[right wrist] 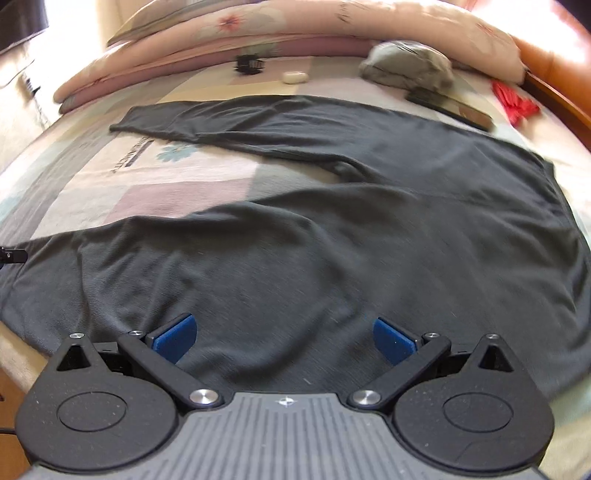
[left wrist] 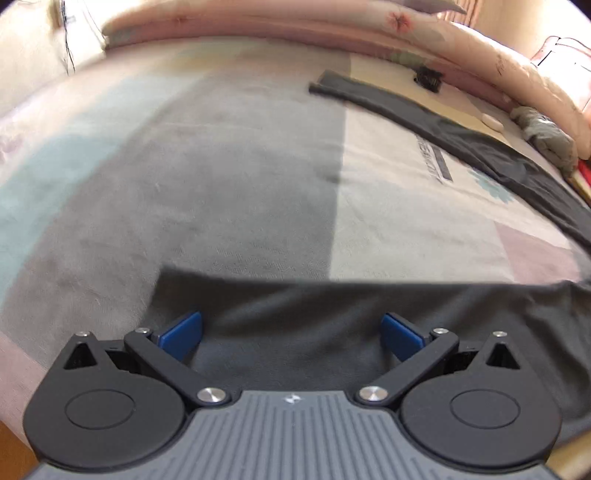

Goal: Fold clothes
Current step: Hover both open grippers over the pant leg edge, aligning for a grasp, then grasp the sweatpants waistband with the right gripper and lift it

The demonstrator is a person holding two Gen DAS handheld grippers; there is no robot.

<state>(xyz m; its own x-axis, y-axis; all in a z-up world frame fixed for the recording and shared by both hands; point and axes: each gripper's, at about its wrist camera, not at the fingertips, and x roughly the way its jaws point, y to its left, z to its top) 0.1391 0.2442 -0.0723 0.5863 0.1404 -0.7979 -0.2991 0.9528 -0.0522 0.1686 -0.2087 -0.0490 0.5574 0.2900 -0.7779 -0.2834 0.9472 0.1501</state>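
Item: dark grey long-sleeved shirt (right wrist: 332, 229), spread on a bed (left wrist: 184, 166) whose cover is patterned in grey, cream, pale blue and pink blocks. The body lies mostly flat with soft ripples; one sleeve (right wrist: 221, 122) stretches away to the left across the far part of the cover. The near hem runs along the bed's near edge.

Left hand-held gripper (left wrist: 291, 332): wide open, holding nothing, poised over the shirt's near left corner, blue pads (left wrist: 183, 332) either side of the cloth.

Right hand-held gripper (right wrist: 282, 338): likewise wide open and empty, poised over the hem further right. Whether either touches the fabric cannot be told.

Step in hand, as judged: taking hold of the near hem at two points for a first fold. To do it well, each gripper should close on the hem edge alone, not the bed cover beneath, and both should lift evenly so the cloth stays taut. The outstretched sleeve probably needs folding onto the body first, or the fold will be lopsided.

Surroundings, far side: folded pink floral quilt (right wrist: 258, 33); crumpled grey garment (right wrist: 410, 68); small white object (right wrist: 295, 77); small black object (right wrist: 248, 63); dark flat object (right wrist: 454, 109) beside the shirt's far edge; red item (right wrist: 515, 101) at right.

Obstructions: the dark flat object lies just beside the shirt and could be caught if cloth is carried that far.
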